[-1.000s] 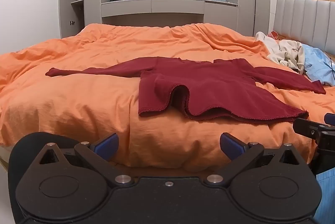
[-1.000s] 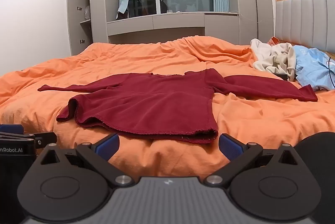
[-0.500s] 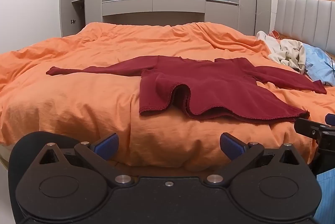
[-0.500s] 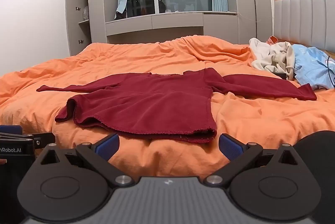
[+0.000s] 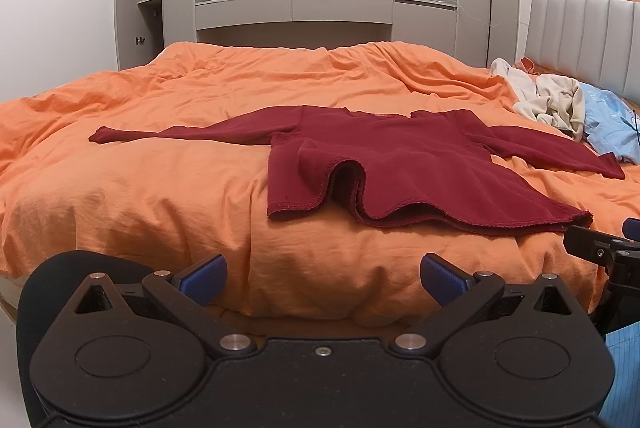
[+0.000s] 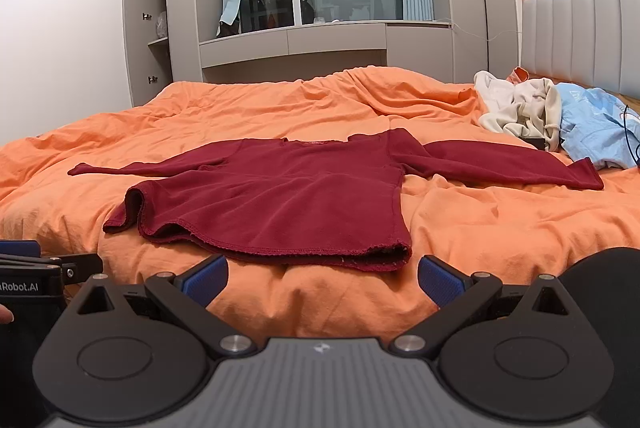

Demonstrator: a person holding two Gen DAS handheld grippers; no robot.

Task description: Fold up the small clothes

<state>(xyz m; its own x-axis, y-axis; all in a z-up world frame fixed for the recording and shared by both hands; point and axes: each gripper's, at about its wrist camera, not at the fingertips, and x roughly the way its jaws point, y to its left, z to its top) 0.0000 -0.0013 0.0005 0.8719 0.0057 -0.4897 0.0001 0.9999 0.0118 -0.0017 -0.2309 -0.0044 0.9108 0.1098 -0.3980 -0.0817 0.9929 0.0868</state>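
Faintly, "Robot.AI" reads on the left gripper [image 6: 36, 270]. Both it and the right gripper [image 6: 322, 278] hover released, level before the bed [image 6: 480, 228], where the red top [image 6: 280, 204] lies spread.

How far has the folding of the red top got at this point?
Done: the red top lies spread on the orange duvet, both sleeves out. In hand: nothing; the left tongs and right tongs are open and empty, short of the hem. Left: every fold, plus the pile of clothes by the headboard.
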